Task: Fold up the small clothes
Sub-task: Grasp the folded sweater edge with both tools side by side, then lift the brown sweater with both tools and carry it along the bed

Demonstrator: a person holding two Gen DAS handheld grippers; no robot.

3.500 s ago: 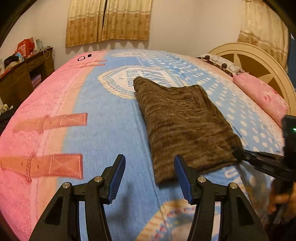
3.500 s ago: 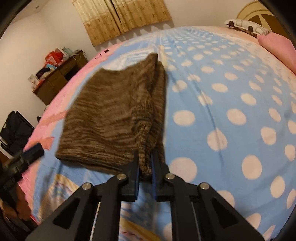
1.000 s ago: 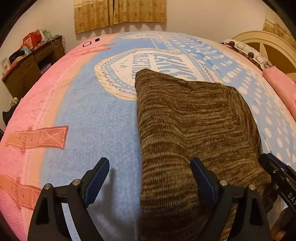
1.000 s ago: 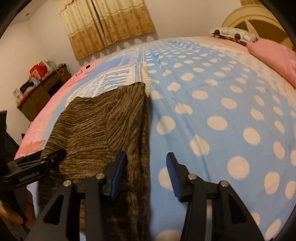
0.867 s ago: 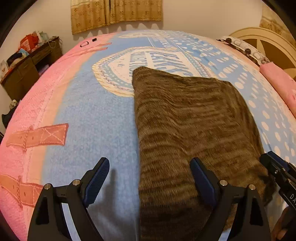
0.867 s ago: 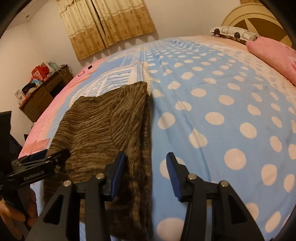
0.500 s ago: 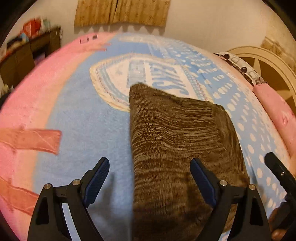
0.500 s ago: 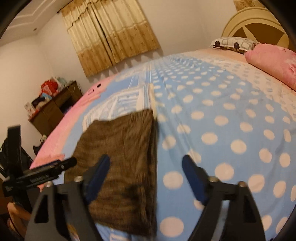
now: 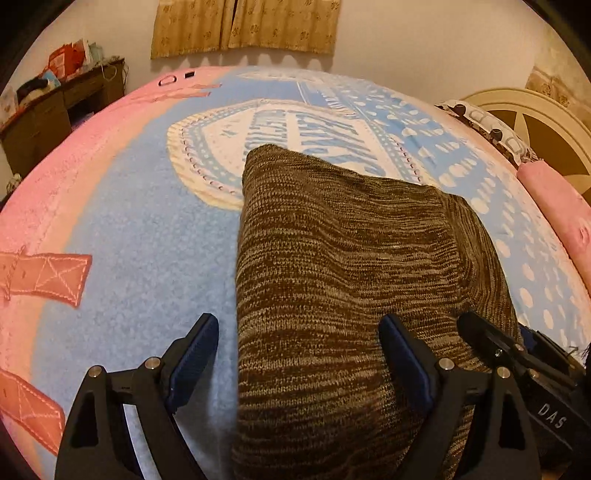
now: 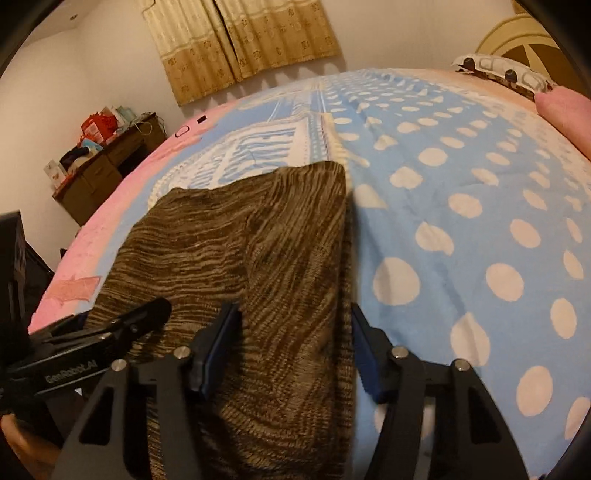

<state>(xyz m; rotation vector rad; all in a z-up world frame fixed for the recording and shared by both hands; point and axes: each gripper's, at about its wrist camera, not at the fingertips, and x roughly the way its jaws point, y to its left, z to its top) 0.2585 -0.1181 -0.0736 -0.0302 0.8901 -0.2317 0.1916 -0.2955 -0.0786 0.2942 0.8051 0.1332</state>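
Left wrist view: a folded brown knit garment (image 9: 351, 280) lies flat on a wide bed. The bedspread (image 9: 147, 236) is fleecy, light blue in the middle with a white lettered emblem, pink along the left edge with orange strap shapes, and white-dotted toward the right. The left gripper (image 9: 299, 354) hangs low over the garment's near left edge, jaws spread wide, holding nothing. The right gripper's black frame shows at the lower right. Behind the bed stand a white wall, tan patterned curtains (image 9: 243, 26), a dark wooden desk (image 9: 48, 110) piled with clutter, and a cream arched headboard (image 9: 532, 122) with pink and patterned pillows.

Right wrist view: the right gripper (image 10: 295, 343) straddles the garment's (image 10: 258, 258) near right edge, jaws wide apart, empty. Dotted blue bedspread (image 10: 480, 221) fills the right side. The left gripper (image 10: 96, 339) shows at the lower left.
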